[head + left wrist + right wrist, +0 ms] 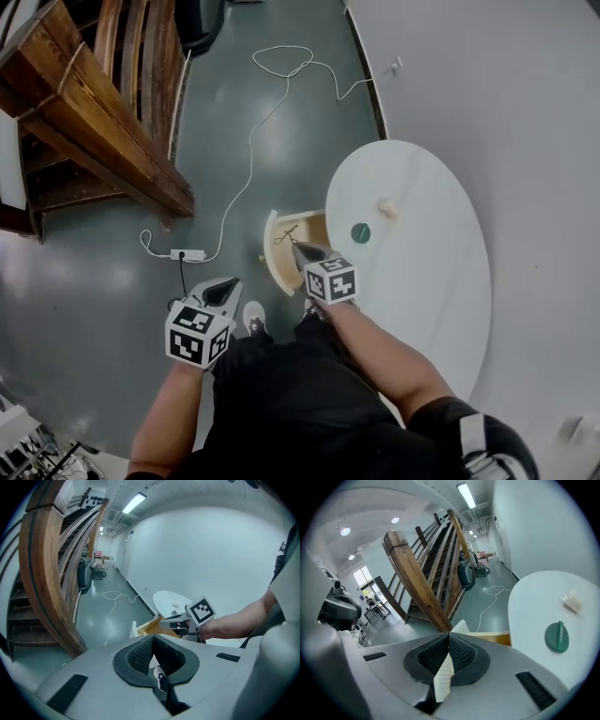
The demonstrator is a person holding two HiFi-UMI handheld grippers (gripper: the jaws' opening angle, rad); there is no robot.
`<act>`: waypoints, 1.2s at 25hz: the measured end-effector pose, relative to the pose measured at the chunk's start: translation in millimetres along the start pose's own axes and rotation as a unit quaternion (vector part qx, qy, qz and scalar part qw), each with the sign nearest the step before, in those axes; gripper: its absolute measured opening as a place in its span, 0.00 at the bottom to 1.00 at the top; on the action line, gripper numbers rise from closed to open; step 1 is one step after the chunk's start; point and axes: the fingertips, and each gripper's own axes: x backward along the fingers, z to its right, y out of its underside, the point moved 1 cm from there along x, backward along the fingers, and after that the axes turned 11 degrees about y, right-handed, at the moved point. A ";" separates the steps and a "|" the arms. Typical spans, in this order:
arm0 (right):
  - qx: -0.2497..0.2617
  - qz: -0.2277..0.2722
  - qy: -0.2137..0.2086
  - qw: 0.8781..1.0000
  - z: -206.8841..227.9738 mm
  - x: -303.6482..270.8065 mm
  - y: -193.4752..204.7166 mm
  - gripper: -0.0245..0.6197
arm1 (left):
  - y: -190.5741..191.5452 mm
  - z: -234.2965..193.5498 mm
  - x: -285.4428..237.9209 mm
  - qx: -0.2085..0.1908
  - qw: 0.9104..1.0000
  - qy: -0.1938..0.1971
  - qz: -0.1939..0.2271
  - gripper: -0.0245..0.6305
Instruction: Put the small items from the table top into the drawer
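The person wears a black short-sleeved top (300,403) with a white stripe (472,437) on the right sleeve and a white shoe (253,319), while the pale grey left gripper (225,286) and right gripper (300,249) each bear black ribbed pads (138,656) and a cube of black-and-white square markers (198,335).

A flat, round, dark green disc (361,232) lies near the left edge of the white oval table top (441,309). A small pale cream lump (386,207) sits just beyond it, to the right. At the table's left side the light wooden drawer (272,253) stands pulled open, with a small dark item (286,235) lying inside.
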 end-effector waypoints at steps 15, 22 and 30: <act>0.028 0.058 0.057 0.996 59.3 93.7 -6.7 0.05 | -33.2 51.2 -56.9 -0.082 0.994 0.057 -0.033 0.06; -0.015 0.048 0.111 0.993 113.5 99.2 8.0 0.05 | -39.3 66.6 -67.0 -0.103 0.991 0.067 -0.050 0.06; -0.003 0.032 0.167 0.985 167.3 75.1 8.9 0.06 | -34.9 64.9 -61.6 -0.088 0.994 0.045 -0.052 0.06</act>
